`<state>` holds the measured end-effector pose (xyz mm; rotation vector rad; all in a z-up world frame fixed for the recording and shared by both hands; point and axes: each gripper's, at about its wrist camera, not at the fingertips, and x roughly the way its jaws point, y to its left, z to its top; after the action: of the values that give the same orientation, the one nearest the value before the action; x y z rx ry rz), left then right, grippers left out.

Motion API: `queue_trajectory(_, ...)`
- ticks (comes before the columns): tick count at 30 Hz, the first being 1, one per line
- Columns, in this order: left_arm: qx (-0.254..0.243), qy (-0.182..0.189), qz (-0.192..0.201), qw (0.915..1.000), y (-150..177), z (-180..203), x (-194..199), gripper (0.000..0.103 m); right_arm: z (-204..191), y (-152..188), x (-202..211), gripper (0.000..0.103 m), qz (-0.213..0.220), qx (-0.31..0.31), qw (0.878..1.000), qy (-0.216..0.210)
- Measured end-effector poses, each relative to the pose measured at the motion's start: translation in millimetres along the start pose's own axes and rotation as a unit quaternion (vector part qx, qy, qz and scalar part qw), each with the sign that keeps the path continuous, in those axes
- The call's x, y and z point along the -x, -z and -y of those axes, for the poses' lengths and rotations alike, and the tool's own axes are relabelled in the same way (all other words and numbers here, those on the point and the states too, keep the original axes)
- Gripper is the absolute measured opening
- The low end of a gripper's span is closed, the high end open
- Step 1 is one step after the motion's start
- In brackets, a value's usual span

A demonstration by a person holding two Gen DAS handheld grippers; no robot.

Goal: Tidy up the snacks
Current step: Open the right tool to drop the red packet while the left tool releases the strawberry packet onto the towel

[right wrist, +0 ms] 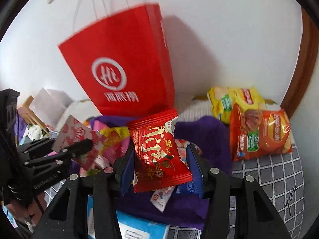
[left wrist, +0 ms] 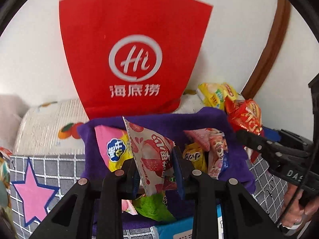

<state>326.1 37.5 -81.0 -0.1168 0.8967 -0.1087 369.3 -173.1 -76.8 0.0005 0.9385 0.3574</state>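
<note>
My left gripper (left wrist: 156,167) is shut on a grey packet with red lychee print (left wrist: 151,155), held above the purple cloth (left wrist: 199,119). My right gripper (right wrist: 159,163) is shut on a red packet with gold lettering (right wrist: 157,151); it also shows in the left wrist view (left wrist: 246,117). Several small snack packets, one pink and yellow (left wrist: 113,147), lie on the cloth. A red paper bag with a white "Hi" logo (left wrist: 131,55) stands upright behind the cloth, against the wall; it also shows in the right wrist view (right wrist: 123,67).
A yellow chip bag (right wrist: 233,101) and an orange chip bag (right wrist: 261,133) lie at the back right. A grey checked mat (right wrist: 269,171) with a pink star (left wrist: 33,191) covers the surface. A blue box (right wrist: 139,229) sits at the front. A wooden rack (right wrist: 31,111) stands left.
</note>
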Motion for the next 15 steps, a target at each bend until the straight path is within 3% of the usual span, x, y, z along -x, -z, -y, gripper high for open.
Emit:
queue_trajectory(4,-0.001,0.002,-0.014,0.9999,2.3,-0.1,-11.1,0.027,-1.4,7.0,-25.6,0.05,-0.045,0.018,0.999,-0.019)
queue_trajectory(12,-0.002,0.0,-0.02,0.9998,4.9,0.3,-15.8,0.028,-7.6,13.5,-45.4,0.05,-0.069,0.035,0.997,-0.006)
queue_trajectory(15,-0.001,0.0,-0.02,0.9998,4.8,-0.3,-16.3,0.028,-5.8,13.3,-49.9,0.05,-0.08,0.026,0.996,-0.02)
